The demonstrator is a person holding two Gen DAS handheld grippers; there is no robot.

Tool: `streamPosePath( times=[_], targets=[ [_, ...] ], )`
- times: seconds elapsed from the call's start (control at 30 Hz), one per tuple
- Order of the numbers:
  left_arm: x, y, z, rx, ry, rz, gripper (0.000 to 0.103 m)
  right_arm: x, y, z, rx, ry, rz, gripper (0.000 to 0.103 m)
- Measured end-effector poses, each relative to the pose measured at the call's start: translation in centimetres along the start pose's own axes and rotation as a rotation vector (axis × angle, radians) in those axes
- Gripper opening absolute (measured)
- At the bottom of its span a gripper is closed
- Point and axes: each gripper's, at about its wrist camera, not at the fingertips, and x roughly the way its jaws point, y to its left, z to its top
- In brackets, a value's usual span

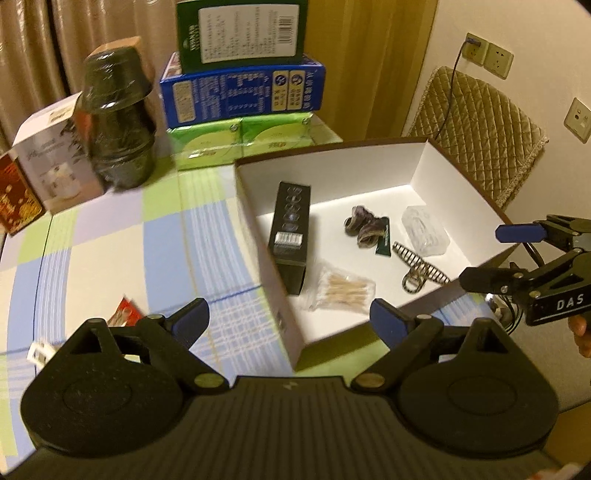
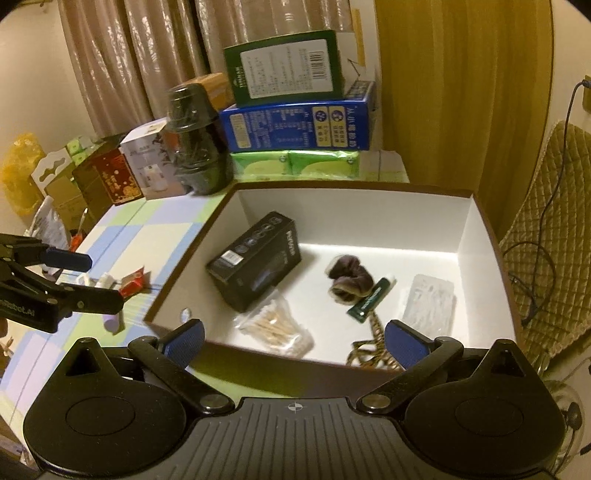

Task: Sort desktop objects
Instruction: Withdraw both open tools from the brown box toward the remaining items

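A white-lined open box (image 1: pixel 417 162) (image 2: pixel 476 236) on the checked tablecloth holds a black carton (image 1: pixel 291 236) (image 2: pixel 255 260), a bag of cotton swabs (image 1: pixel 343 291) (image 2: pixel 275 328), a dark scrunchie (image 1: pixel 360 227) (image 2: pixel 347 280), a green tube (image 2: pixel 371 299), a striped hair clip (image 1: pixel 417 269) and a clear packet (image 1: pixel 426 230) (image 2: pixel 430 306). My left gripper (image 1: pixel 288 319) (image 2: pixel 88 277) hangs open and empty over the box's near left corner. My right gripper (image 2: pixel 295 341) (image 1: pixel 498 256) is open and empty above the box's near edge. A small red pack (image 1: pixel 123 314) (image 2: pixel 135 282) lies on the cloth left of the box.
At the back stand stacked cartons, green (image 1: pixel 242 33) on blue (image 1: pixel 242 92) on green tissue packs (image 1: pixel 240 140), beside wrapped black cups (image 1: pixel 118 122) and a white box (image 1: pixel 55 162). A small white item (image 1: pixel 38 354) and a lilac one (image 2: pixel 112 323) lie near the red pack. A quilted chair (image 2: pixel 546 236) stands right.
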Motion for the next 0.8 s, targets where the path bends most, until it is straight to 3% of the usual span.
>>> streamPosePath(
  times=[0.3, 0.8],
  targets=[
    [-2.4, 3.1, -3.9, -0.047, 0.025, 0.043, 0.092, -0.2, 4.6, -2.1, 0.011, 0.035, 0.021, 0.101],
    [-6.1, 9.5, -10.0, -0.153, 0.061, 0.104, 0.092, 2.4, 13.8, -4.1, -0.057, 0.107, 0.146, 0.101]
  ],
)
